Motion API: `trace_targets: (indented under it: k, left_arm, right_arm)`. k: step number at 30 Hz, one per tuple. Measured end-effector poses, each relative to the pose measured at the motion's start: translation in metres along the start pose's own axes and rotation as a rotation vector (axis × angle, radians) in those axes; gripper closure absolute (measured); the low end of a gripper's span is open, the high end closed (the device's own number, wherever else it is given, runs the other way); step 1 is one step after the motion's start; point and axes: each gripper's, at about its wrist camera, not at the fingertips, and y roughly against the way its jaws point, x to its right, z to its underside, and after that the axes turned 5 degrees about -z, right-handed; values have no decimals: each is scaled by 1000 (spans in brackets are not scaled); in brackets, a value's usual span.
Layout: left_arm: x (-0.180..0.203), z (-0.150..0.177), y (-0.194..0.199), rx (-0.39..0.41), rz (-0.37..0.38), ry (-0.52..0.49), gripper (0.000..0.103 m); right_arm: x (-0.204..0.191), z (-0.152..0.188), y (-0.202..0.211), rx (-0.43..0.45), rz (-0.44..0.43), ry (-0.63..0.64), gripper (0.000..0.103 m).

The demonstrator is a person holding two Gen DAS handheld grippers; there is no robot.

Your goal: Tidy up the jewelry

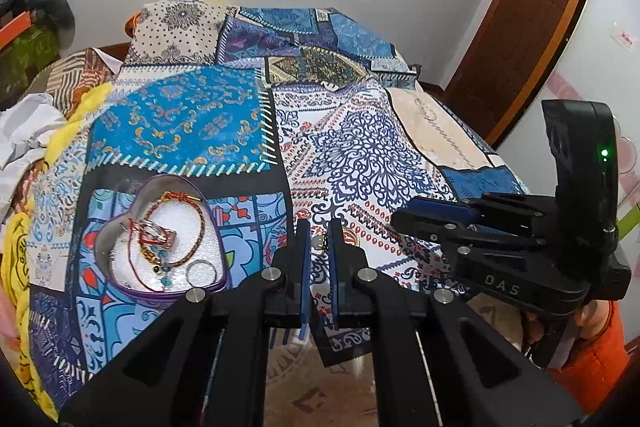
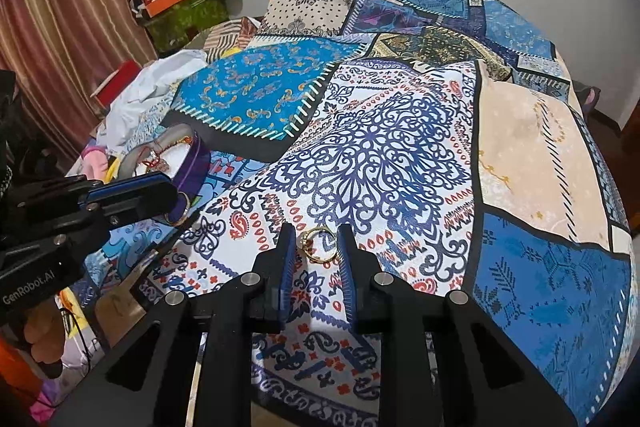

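A heart-shaped purple tin (image 1: 100, 239) on the patchwork cloth holds beaded bracelets (image 1: 188, 227), red cords and a silver ring (image 1: 200, 271) on white foam. My left gripper (image 1: 320, 241) is just right of the tin, shut on a small ring (image 1: 320, 242). That ring (image 2: 179, 213) hangs from the left gripper (image 2: 176, 201) in the right wrist view, in front of the tin (image 2: 198, 163). A gold ring (image 2: 318, 245) with a small stone cluster lies on the cloth between the fingertips of my right gripper (image 2: 316, 247), whose jaws stand slightly wider than the ring. The right gripper (image 1: 396, 219) shows from the side in the left wrist view.
The patterned cloth (image 2: 380, 155) covers a bed-like surface and ends near the front (image 1: 340, 351). Crumpled white and yellow fabric (image 1: 36, 135) lies at the left. A curtain (image 2: 60, 27) and piled boxes stand at the back left, a wooden door (image 1: 532, 27) on the right. An orange sleeve (image 1: 592, 355) shows.
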Motion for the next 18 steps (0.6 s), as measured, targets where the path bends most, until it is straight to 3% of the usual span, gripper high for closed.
trace_targets:
  k: [18]
  left_arm:
    - [-21,-7,55,104,-34,10,97]
  right_arm:
    - [-54,-21,59,159,-25,60,84]
